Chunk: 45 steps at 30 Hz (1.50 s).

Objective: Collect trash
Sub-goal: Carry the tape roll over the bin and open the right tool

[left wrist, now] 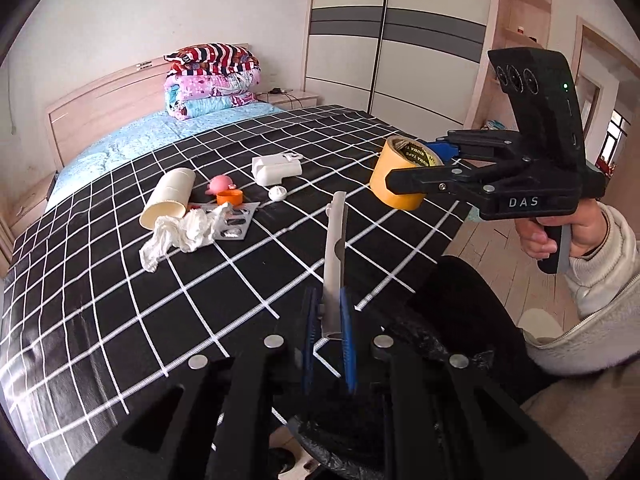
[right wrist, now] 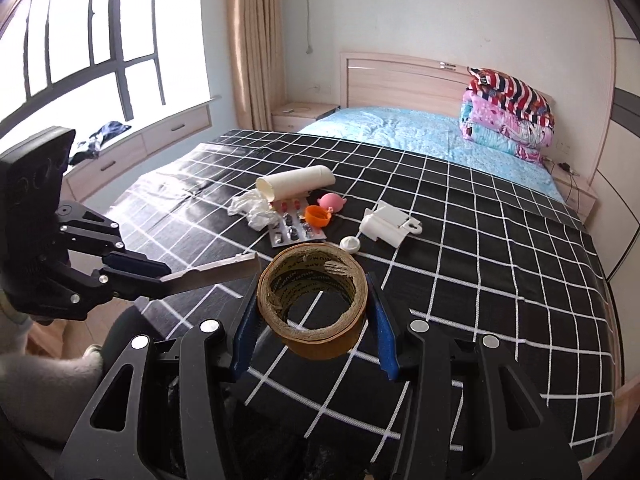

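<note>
Both jaws clamped on trash: left gripper [left wrist: 328,344] pinches the end of a flat silvery-white plastic strip [left wrist: 335,256] between its blue pads [left wrist: 349,344], strip sticking out forward over the bed's near edge; right gripper [right wrist: 312,312] squeezes a yellow-brown tape roll [right wrist: 316,304] across its sides, roll lifted clear of the cover, hole facing the camera. Left-to-right on the black checked bedcover [left wrist: 120,300], seen from the left wrist: cream cardboard tube [left wrist: 168,198] lying on its side, crumpled white tissue [left wrist: 180,234] touching its open end, blister pill pack [left wrist: 234,222] just beside the tissue, orange cap [left wrist: 230,197] and pink toy [left wrist: 219,184] behind the pack, small white round cap [left wrist: 277,193], white plastic box-like piece [left wrist: 276,168] behind it. Further right, the tape roll hangs in the right gripper, with a hand [left wrist: 560,236] in a pale sleeve on the grip handle. Folded quilts [left wrist: 212,80] stacked at the headboard, well apart from the pile.
</note>
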Motion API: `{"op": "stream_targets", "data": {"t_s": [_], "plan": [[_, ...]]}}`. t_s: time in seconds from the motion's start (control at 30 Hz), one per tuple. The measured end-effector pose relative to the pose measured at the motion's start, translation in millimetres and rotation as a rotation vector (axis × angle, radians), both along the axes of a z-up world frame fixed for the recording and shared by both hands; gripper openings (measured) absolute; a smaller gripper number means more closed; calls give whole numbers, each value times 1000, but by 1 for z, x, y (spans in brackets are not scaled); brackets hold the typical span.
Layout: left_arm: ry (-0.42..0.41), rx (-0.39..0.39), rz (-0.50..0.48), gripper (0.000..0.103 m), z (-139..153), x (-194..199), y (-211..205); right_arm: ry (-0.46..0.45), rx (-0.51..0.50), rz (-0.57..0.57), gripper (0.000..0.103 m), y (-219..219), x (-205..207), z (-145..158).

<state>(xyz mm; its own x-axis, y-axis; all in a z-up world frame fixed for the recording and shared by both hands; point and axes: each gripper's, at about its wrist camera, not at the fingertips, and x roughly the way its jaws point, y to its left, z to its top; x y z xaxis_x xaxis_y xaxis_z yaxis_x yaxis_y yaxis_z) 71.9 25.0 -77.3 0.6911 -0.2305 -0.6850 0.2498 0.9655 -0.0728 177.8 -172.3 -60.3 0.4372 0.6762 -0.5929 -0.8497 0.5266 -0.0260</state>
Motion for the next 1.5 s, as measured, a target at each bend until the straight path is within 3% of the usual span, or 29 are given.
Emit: {"op": "stream_targets", "data": {"t_s": [0.4,0.63,1.03,1.3,1.5], "plan": [[73,-23,28,12,-41,-38,-26,84,-72,89,48,-19,-49,-49],[182,-58,23,12,-84,-42,-33,177,-167,101,48,-13,-48,-103],[343,-20,52,12,-148,-25,-40,276,-320,100,48,0,-46,-173],[458,90,63,12,-189,-8,-52,263,-426,88,48,11,-49,-203],[507,67,58,12,-206,-1,-56,228,-506,75,48,15,-51,-218]]}}
